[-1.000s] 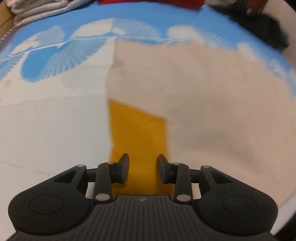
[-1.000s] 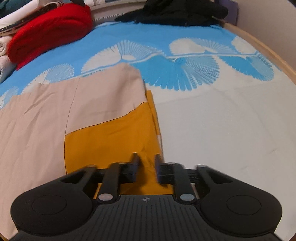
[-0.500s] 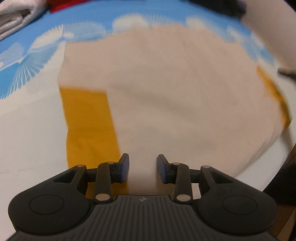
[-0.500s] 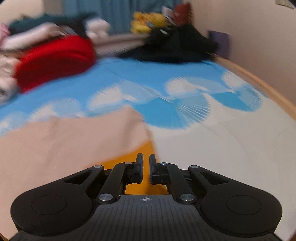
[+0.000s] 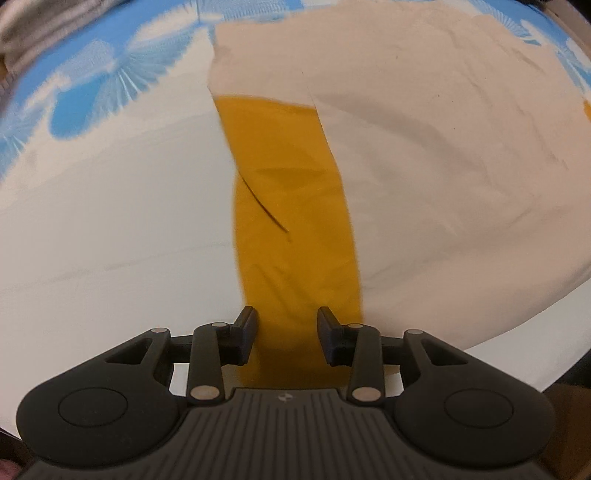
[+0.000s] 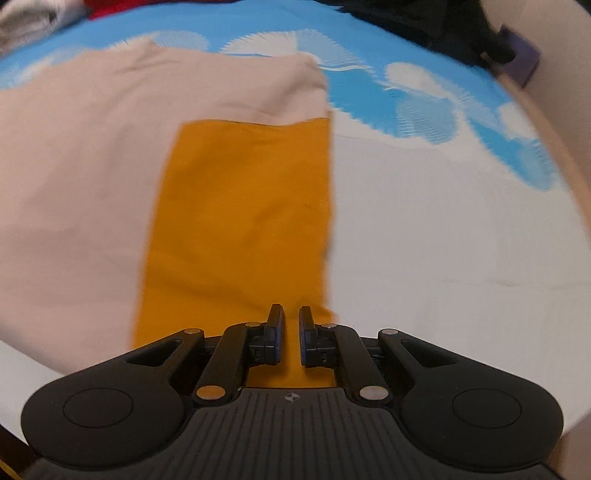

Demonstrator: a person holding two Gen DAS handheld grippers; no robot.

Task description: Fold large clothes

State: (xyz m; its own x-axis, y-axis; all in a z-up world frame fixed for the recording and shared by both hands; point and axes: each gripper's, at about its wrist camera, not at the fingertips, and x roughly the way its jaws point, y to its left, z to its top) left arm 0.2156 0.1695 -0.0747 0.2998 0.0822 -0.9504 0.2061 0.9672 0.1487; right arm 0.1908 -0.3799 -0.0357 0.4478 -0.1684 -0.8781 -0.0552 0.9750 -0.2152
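Right hand-held gripper (image 6: 288,334) jaws narrowly apart over orange panel (image 6: 243,221) of beige garment (image 6: 85,155), on bedsheet (image 6: 443,240)

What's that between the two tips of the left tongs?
Only the mustard-yellow panel of the beige garment, seen in the left wrist view; the left tongs stand open.

Black gripper (image 5: 287,325) — silver rivets, seemingly ribbed.

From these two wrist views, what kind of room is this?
Probably a bedroom: the beige-and-mustard garment lies on a blue-and-white fan-print bedsheet with a curved wooden edge, and heaps of dark clothes sit behind.
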